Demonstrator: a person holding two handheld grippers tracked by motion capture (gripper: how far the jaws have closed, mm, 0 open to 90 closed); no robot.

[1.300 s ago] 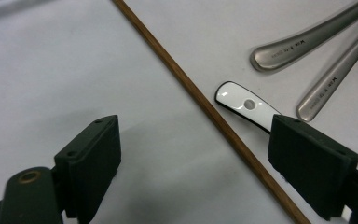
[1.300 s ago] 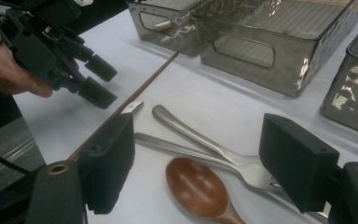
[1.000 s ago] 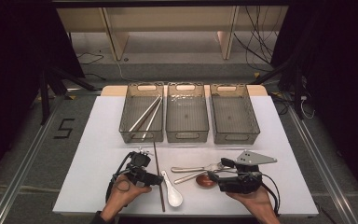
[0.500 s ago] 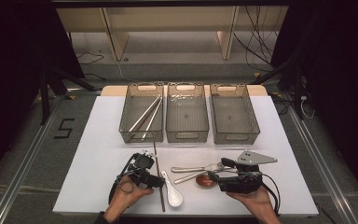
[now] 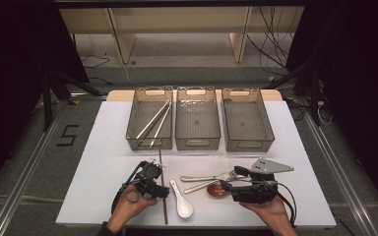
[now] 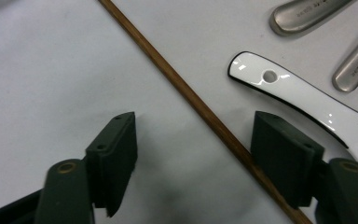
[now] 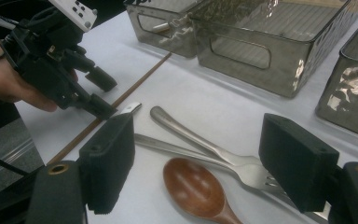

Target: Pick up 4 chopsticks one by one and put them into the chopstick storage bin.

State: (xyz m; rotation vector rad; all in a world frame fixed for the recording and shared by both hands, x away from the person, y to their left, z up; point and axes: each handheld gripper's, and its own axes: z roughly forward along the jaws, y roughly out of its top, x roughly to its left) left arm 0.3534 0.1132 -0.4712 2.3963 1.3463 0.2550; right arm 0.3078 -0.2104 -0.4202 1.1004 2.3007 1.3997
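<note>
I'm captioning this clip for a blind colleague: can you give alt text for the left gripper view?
The left hand-held gripper, jaws apart and just closing, straddles a brown wooden chopstick lying diagonally on a white table, its pads not yet touching it. A white ceramic spoon lies beside the far jaw, and two metal utensil handles show at the top right.

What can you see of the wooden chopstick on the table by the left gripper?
The wooden chopstick is a single thin, straight, brown stick that looks like wood. It lies flat on the white table, running from just short of the left tray toward the near edge. The left gripper straddles it; the jaws have just been closing with the stick between them, nearer one pad, gaps still visible. A white ceramic spoon lies close beside it, apart.
</note>
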